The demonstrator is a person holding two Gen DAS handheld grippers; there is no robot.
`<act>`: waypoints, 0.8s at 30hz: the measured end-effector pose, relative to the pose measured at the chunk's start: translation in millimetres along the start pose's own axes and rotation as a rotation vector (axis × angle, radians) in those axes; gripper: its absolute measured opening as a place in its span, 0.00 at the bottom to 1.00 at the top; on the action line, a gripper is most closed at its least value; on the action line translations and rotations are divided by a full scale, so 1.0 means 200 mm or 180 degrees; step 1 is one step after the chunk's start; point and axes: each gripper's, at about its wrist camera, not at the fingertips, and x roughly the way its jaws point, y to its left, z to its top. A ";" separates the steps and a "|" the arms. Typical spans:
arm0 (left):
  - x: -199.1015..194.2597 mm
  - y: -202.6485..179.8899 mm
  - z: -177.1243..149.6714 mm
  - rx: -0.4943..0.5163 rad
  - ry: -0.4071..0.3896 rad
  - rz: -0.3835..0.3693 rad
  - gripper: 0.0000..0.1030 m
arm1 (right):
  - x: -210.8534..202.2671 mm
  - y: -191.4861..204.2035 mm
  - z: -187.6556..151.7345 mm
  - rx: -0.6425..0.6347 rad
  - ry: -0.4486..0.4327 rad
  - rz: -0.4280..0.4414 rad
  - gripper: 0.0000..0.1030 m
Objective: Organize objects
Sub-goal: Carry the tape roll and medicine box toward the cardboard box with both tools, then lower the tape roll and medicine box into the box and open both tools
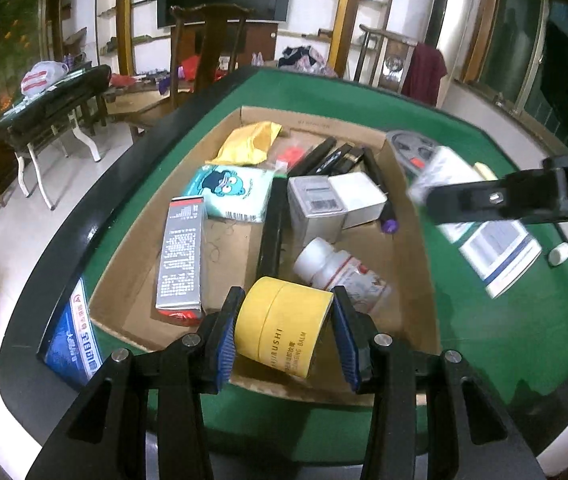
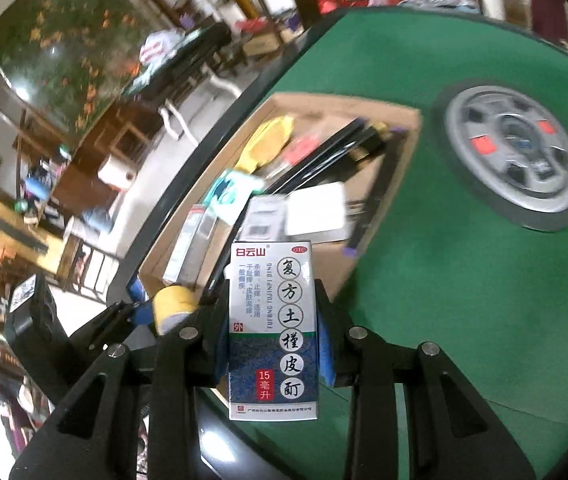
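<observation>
My left gripper (image 1: 284, 328) is shut on a yellow round cleansing-balm jar (image 1: 284, 322) and holds it over the near edge of a shallow cardboard box (image 1: 416, 236) on the green table. My right gripper (image 2: 274, 344) is shut on a white and blue medicine carton (image 2: 274, 332) and holds it above the table, right of the box (image 2: 404, 120). The right gripper also shows in the left wrist view (image 1: 484, 200), and the left gripper with the jar (image 2: 174, 306) in the right wrist view.
The box holds a white pill bottle (image 1: 336, 268), a grey carton (image 1: 182, 252), a tissue pack (image 1: 232, 192), small boxes (image 1: 316, 204), black pens (image 1: 324, 156) and a yellow pouch (image 1: 248, 142). A round grey panel (image 2: 512, 156), a booklet (image 1: 496, 248) and a blue packet (image 1: 72, 332) lie on the table.
</observation>
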 end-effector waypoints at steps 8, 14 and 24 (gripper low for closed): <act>0.08 0.06 0.00 0.0006 0.0113 0.0197 0.28 | 0.28 0.09 0.03 -0.0078 0.0353 -0.0253 0.31; 0.09 0.06 -0.01 0.0018 0.0080 0.0280 0.28 | 0.31 0.05 0.09 -0.0060 0.0347 -0.0583 0.31; 0.07 0.00 -0.01 0.0008 0.0031 0.0348 0.29 | 0.35 0.09 0.11 -0.0316 0.0229 -0.1113 0.32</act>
